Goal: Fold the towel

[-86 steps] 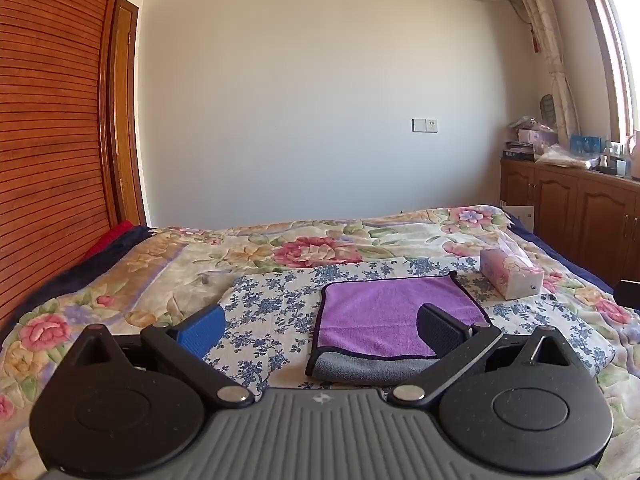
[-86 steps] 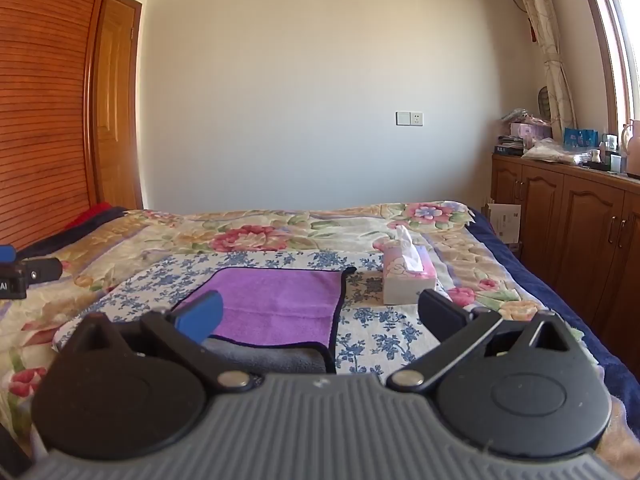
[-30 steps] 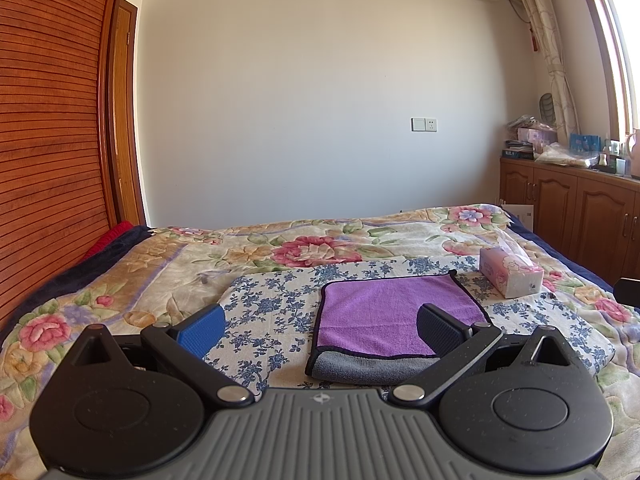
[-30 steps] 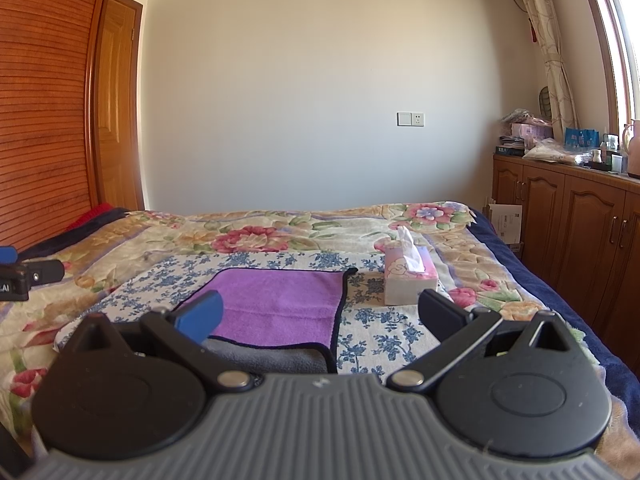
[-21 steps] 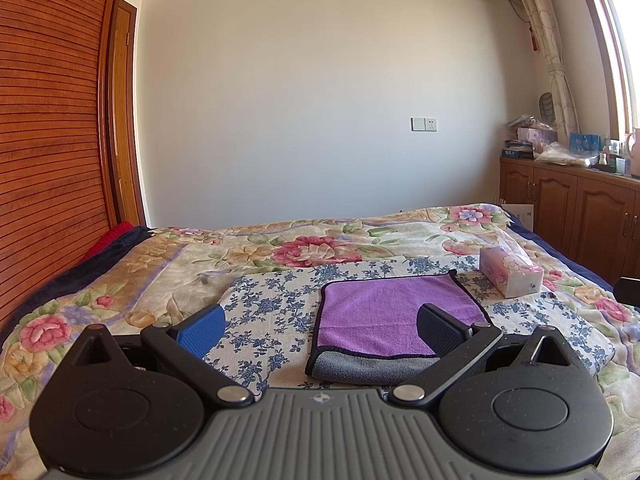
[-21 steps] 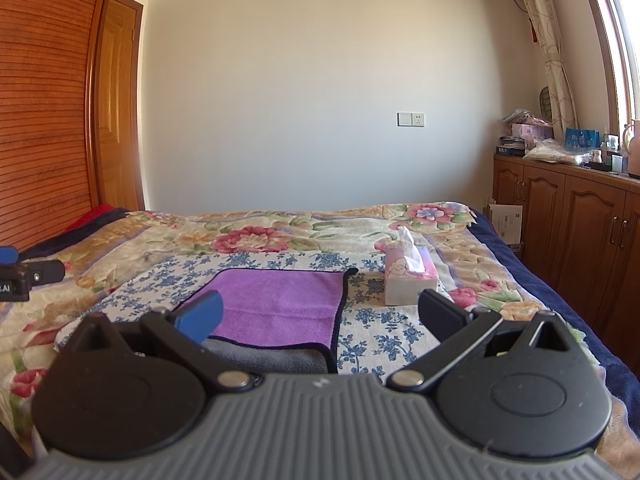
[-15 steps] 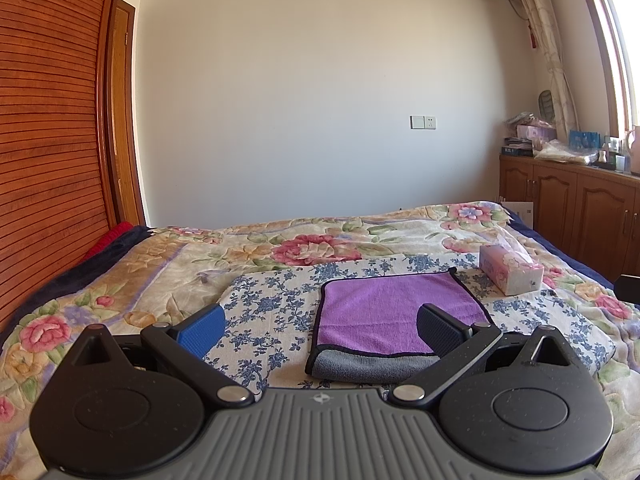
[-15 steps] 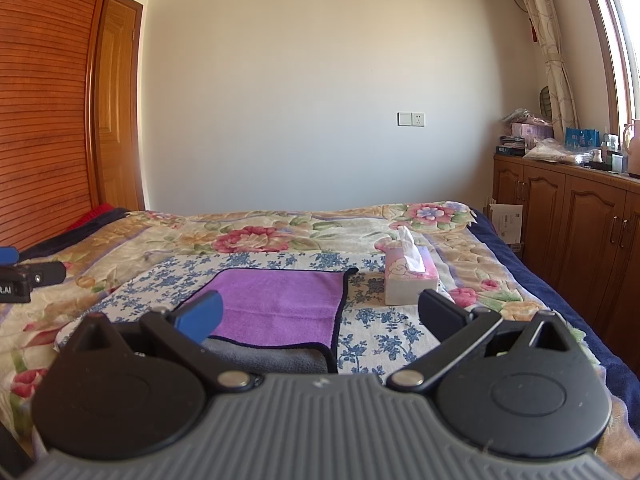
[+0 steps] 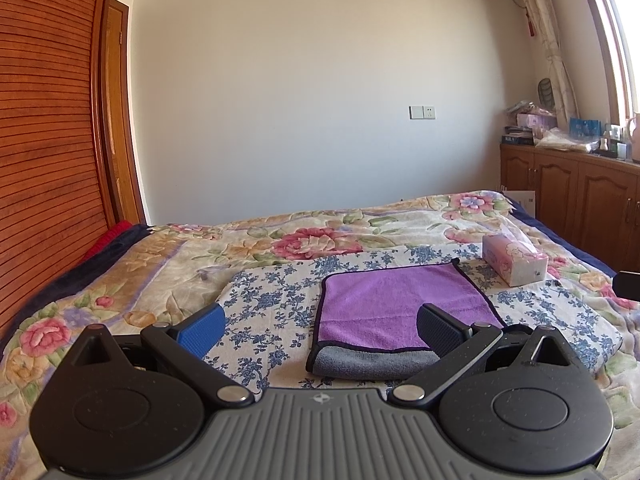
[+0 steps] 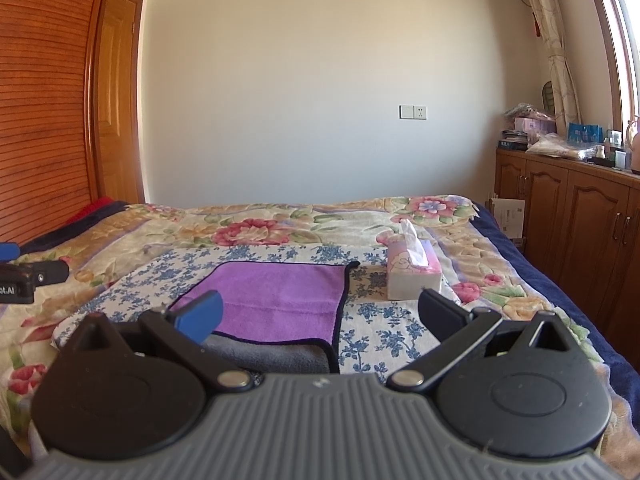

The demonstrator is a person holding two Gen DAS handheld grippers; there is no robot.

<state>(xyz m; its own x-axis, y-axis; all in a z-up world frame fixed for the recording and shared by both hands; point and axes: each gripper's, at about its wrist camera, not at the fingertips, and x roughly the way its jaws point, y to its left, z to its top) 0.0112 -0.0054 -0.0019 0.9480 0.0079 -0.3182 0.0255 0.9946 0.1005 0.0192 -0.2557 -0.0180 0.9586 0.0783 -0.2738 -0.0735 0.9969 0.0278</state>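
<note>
A purple towel with a dark edge and a grey underside lies folded on a blue-flowered white cloth on the bed. It also shows in the right wrist view. My left gripper is open and empty, held near the towel's near left corner. My right gripper is open and empty, held near the towel's near right corner. Neither touches the towel.
A pink tissue box stands on the bed right of the towel, also in the right wrist view. Wooden cabinets line the right wall. A wooden slatted wardrobe stands on the left.
Both grippers have stayed almost still. The left view has tilted up very slightly. The towel has not moved.
</note>
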